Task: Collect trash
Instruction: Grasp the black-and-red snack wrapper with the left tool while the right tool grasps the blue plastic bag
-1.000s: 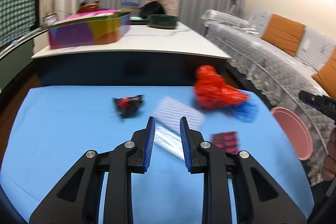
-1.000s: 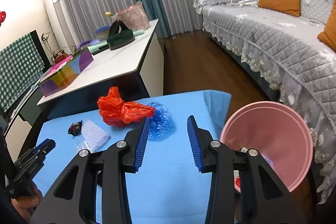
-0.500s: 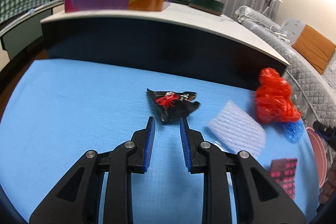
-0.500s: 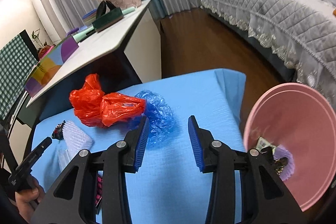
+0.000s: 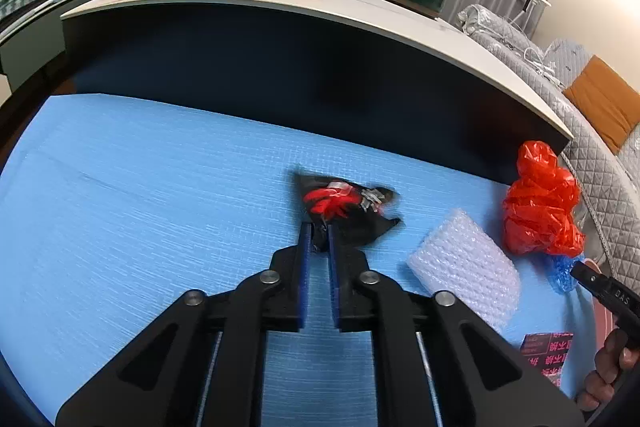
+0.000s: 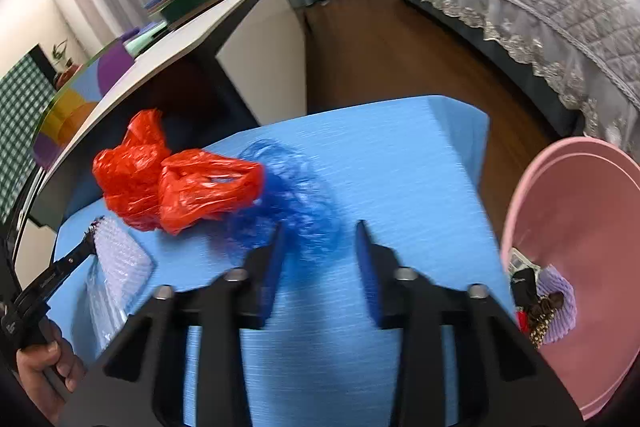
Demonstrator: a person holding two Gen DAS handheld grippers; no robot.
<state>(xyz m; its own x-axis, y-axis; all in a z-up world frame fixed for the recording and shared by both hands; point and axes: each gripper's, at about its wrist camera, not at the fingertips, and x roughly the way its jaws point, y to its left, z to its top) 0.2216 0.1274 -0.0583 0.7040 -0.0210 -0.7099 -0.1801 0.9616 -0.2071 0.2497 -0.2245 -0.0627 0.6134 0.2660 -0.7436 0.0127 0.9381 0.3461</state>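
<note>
The job looks partly done: the pink bin (image 6: 576, 227) off the right edge of the bench (image 5: 140, 187) already has some scraps lying in its bottom, but most of the trash is still out on the blue cover.

The left tongs (image 5: 319, 233) are nearly closed, their blue pads pinching the near corner of the black wrapper (image 5: 348, 205), which otherwise lies flat on the bench — gripped, as far as I can judge, but not yet lifted. The right tongs (image 6: 319, 231) stand wide open with nothing in them, their left finger at the edge of the blue bag (image 6: 292, 199), which they seem set to take.

Left to collect besides those two: the red bag (image 6: 176, 183), bunched up and touching the blue one; the white foam sheet (image 5: 464, 267) just to the right of the wrapper; and a small dark packet with pink print (image 5: 546, 351) at the near right.

Little blocks the way. The red bag overlaps the blue, so it may drag along. The foam sheet lies between the wrapper and the bin side.
</note>
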